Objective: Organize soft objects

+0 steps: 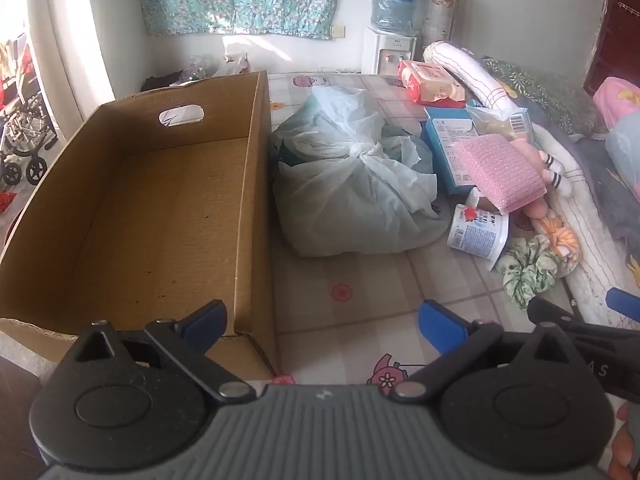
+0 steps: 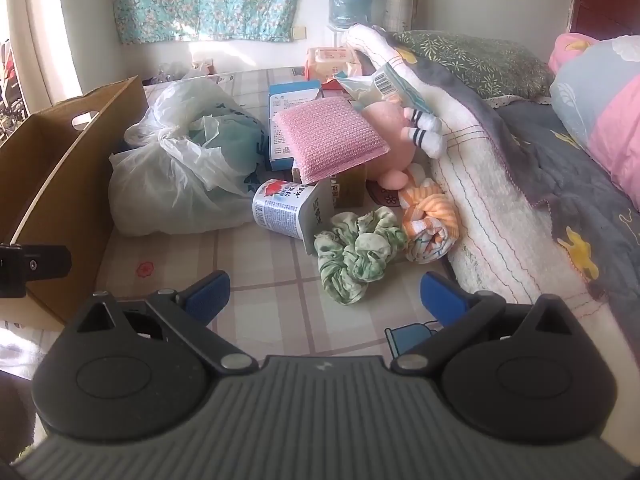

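Note:
An empty cardboard box (image 1: 140, 216) stands at the left on the patterned bed sheet. Beside it lies a knotted white plastic bag (image 1: 352, 184), also seen as the bag (image 2: 180, 168) in the right wrist view. A pile sits further right: a pink knitted pad (image 2: 328, 140), a pink plush doll (image 2: 396, 128) with striped socks, a green scrunchie (image 2: 356, 256) and an orange striped cloth (image 2: 430, 220). My left gripper (image 1: 322, 322) is open, straddling the box's near right corner. My right gripper (image 2: 324, 296) is open just short of the scrunchie, holding nothing.
A tipped white cup (image 2: 288, 208), a blue carton (image 2: 288, 120) and tissue packs (image 2: 332, 60) lie among the pile. Folded quilts and pillows (image 2: 520, 152) rise along the right. A water dispenser (image 1: 390, 48) stands by the far wall. The box (image 2: 60, 184) borders the left.

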A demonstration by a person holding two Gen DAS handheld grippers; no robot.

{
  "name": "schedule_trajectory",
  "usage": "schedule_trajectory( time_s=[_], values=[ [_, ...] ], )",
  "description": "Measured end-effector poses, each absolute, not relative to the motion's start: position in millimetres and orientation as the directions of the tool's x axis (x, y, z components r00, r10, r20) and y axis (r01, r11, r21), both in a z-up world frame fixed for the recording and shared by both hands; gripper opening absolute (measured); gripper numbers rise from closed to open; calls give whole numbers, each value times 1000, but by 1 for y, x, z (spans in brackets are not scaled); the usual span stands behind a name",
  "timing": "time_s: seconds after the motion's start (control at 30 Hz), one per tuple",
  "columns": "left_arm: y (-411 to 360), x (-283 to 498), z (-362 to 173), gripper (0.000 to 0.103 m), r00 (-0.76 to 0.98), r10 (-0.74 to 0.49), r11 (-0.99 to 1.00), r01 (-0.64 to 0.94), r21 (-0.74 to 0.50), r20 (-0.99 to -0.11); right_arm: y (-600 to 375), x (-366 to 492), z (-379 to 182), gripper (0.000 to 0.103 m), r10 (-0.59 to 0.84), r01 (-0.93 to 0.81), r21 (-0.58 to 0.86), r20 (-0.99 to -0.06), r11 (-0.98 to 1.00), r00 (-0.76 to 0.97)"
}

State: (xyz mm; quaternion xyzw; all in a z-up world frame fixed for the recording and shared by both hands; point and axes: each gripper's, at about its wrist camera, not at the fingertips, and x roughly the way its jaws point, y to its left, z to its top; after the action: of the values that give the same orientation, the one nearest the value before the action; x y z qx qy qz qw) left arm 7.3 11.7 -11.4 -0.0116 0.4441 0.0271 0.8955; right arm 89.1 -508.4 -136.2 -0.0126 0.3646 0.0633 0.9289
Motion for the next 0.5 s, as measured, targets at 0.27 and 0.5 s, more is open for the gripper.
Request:
schedule_trajectory(
  time_s=[0.27, 0.5],
  values=[
    [11, 7, -12, 102, 602, 43, 999, -51, 15, -798, -506, 89, -135, 102, 116, -143, 16, -679, 990, 725],
    [11, 6, -13, 102, 601, 43, 999, -50, 16, -798, -504, 90, -133, 102, 123, -149, 19, -677, 989, 726]
  ],
)
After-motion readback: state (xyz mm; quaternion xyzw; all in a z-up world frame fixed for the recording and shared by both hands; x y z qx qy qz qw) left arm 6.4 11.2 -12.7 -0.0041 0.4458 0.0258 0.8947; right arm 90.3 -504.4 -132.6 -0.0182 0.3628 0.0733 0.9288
